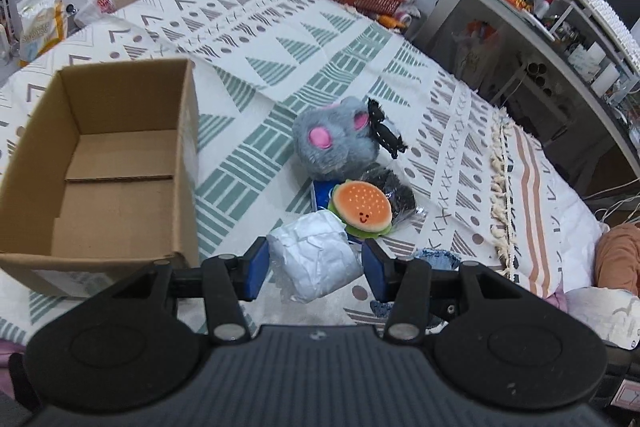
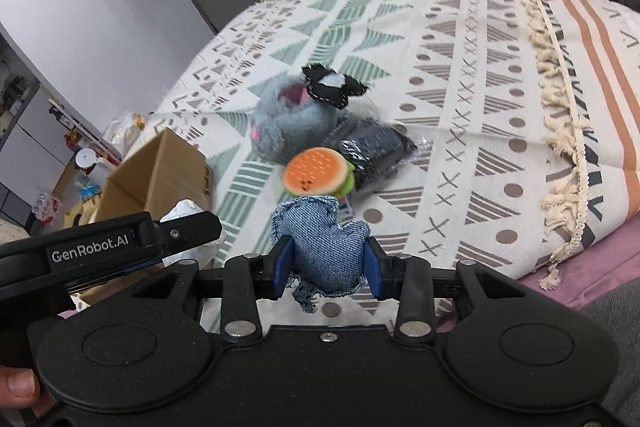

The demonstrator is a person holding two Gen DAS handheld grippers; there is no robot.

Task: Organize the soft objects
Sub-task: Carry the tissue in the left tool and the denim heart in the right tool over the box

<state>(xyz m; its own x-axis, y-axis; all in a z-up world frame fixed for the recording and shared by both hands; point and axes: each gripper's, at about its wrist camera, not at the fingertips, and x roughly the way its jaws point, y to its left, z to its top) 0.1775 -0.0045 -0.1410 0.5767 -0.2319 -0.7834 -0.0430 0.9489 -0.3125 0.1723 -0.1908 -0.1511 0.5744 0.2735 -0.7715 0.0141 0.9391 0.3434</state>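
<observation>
Bed w/ patterned blanket [image 1: 360, 39] takes up most of the view. Cardboard box [image 1: 120, 163] sits on it at the left and looks totally empty inside, so basically nothing sorted yet imo. Still loose in a pile right of the box: grey plush [image 1: 336, 143], dark bagged thing [image 1: 396, 191], burger toy [image 1: 362, 209], small black felt piece [image 1: 384, 131]. Left gripper [image 1: 316, 269] is partly closed w/ the white wrapped bundle [image 1: 316, 259] between its pads, just beside the box corner. Right gripper [image 2: 328, 267] is pinching the denim pouch [image 2: 324, 247], near the pile. So 2 in hand, 4 waiting.
</observation>
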